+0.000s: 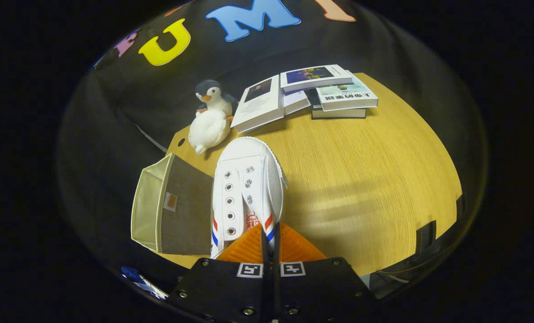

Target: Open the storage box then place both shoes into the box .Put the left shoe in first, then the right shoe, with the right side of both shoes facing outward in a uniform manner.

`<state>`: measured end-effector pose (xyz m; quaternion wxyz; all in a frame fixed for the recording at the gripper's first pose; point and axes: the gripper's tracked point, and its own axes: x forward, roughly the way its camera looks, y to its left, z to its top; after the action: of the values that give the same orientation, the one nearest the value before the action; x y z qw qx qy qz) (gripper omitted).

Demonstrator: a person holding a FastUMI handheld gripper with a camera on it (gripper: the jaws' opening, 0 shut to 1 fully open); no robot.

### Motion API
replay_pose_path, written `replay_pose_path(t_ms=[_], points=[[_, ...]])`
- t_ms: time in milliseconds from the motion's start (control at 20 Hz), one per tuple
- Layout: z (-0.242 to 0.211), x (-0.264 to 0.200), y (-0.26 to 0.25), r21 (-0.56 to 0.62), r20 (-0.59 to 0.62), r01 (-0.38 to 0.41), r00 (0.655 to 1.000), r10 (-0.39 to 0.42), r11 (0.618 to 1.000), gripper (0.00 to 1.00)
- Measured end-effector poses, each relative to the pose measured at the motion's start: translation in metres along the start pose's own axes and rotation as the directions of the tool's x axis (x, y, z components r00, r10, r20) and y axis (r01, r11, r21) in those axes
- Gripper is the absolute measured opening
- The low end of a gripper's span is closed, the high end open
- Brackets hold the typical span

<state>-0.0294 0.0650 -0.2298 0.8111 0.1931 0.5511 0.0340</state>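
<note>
Between the fingers of the tongs [270, 237], which stand nearly closed with only a thin gap, the right side wall of a white canvas sneaker [248, 188] is pinched near the heel opening, beside the red-and-blue stripes. The sneaker extends forward from the fingers, toe pointing away, eyelets and tongue facing up; whether its sole rests on the wooden worktop [361, 179] or hangs just above cannot be told. Touching or just beside the sneaker's left flank lies the fabric storage box [172, 211], tipped on its side at the worktop's edge, its open mouth turned away from the shoe. Beyond the toe sits a plush penguin [210, 117], and farther off a loose stack of books [311, 92].

Handling, as a judgement: the shoe looks light, with soft canvas that may fold under a one-wall grip, so it could swing or slip; the stiffer heel rim or collar offers firmer hold. The box looks soft-sided and likely to slide when pushed.
</note>
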Motion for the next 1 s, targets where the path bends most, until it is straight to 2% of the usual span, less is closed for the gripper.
replay_pose_path(t_ms=[1000], points=[[0.010,0.014,0.184,-0.041,-0.055,-0.168,0.985,0.166,0.985,0.00]])
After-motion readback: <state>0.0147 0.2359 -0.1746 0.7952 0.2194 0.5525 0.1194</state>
